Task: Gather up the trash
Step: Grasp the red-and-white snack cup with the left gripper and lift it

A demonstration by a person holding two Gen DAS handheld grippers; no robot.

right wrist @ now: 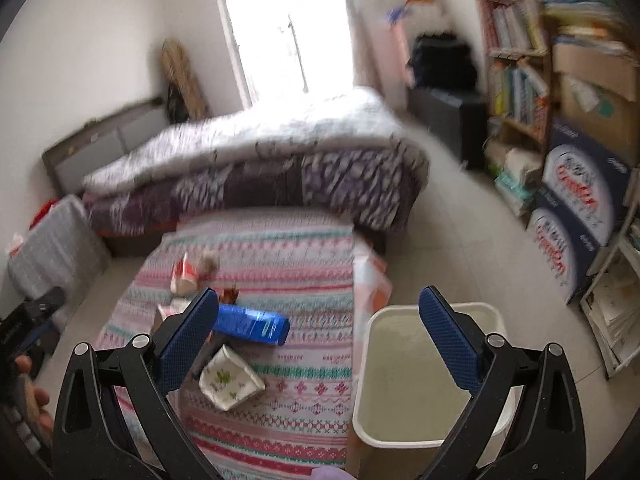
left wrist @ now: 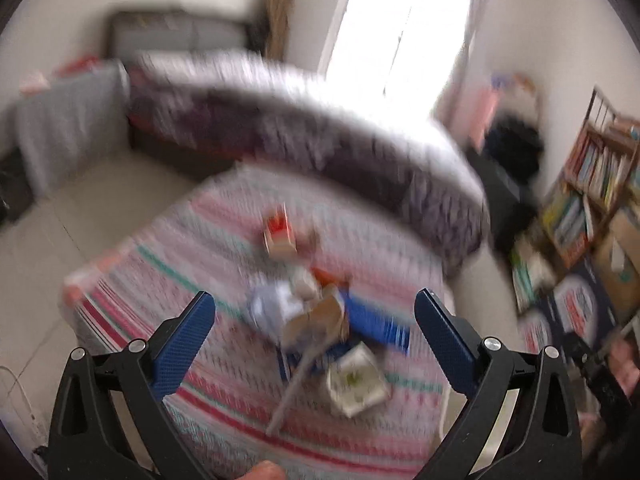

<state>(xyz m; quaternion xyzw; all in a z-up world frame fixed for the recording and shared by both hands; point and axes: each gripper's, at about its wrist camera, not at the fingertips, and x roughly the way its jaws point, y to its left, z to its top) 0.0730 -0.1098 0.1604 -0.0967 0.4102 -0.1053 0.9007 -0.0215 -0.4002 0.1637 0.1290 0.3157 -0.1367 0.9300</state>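
Trash lies on a striped pink, white and teal cloth (right wrist: 304,264) over a low surface. A blue box (right wrist: 256,325) lies flat, a crushed flowered paper cup (right wrist: 230,380) sits in front of it, and a red-and-white paper cup (right wrist: 184,274) lies farther back. In the blurred left wrist view I see the blue box (left wrist: 376,322), the flowered cup (left wrist: 356,384), the red cup (left wrist: 280,232) and crumpled paper pieces (left wrist: 296,312). My left gripper (left wrist: 316,316) is open above the pile. My right gripper (right wrist: 320,312) is open, above the cloth's right edge, beside a white bin (right wrist: 412,376).
A bed with a purple-patterned quilt (right wrist: 256,168) stands behind the cloth. Bookshelves (right wrist: 516,60) and stacked blue-and-white cartons (right wrist: 576,204) line the right wall. A grey covered stand (right wrist: 56,248) is at the left. The floor is pale tile (right wrist: 460,240).
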